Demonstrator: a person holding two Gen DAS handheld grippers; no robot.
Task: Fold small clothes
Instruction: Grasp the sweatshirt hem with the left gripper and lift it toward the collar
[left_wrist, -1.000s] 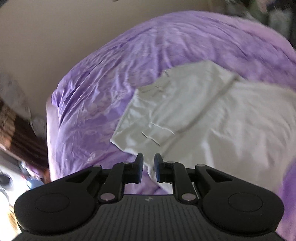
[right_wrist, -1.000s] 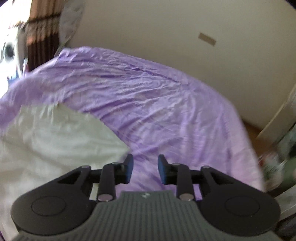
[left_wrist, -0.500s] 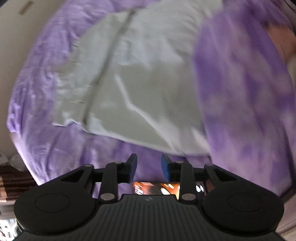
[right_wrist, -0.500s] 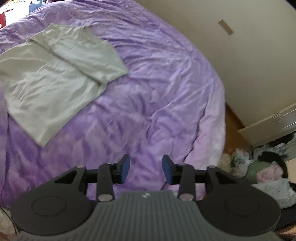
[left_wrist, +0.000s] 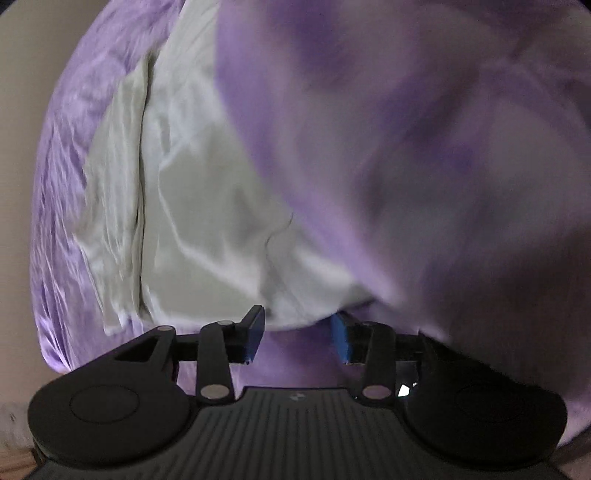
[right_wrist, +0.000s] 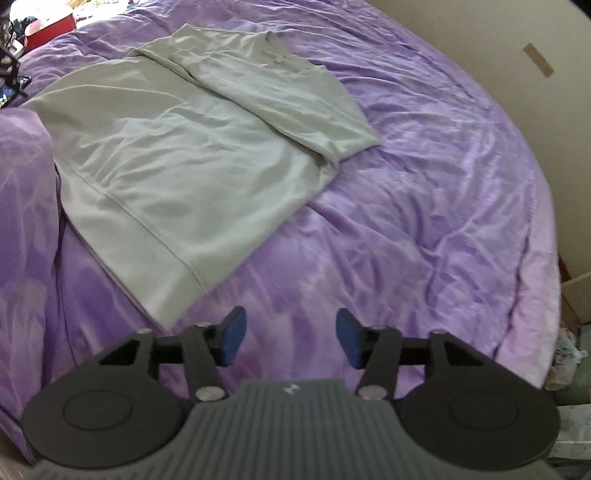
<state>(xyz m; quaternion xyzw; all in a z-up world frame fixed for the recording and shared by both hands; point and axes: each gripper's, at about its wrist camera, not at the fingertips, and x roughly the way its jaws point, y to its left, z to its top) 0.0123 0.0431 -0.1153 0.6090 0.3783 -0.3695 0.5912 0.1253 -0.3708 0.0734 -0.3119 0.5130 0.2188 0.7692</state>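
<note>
A pale grey-green T-shirt (right_wrist: 177, 155) lies flat on the purple bedspread (right_wrist: 424, 192), one side folded in over the body. In the right wrist view its hem corner lies just ahead and left of my right gripper (right_wrist: 290, 341), which is open and empty above the spread. In the left wrist view the shirt (left_wrist: 192, 221) fills the left half, and my left gripper (left_wrist: 297, 338) is open and empty at its near edge. A blurred purple fold (left_wrist: 424, 166) covers the shirt's right part.
A beige wall (right_wrist: 498, 37) runs behind the bed. A raised bunch of purple bedding (right_wrist: 22, 221) lies left of the shirt. Clutter and bags (right_wrist: 569, 362) sit on the floor past the bed's right edge. A red item (right_wrist: 48, 27) lies at the far left.
Both grippers have opened wider. The left one has swung round and come down to the shirt's near edge. The right one has pulled back and now looks over the whole shirt.
</note>
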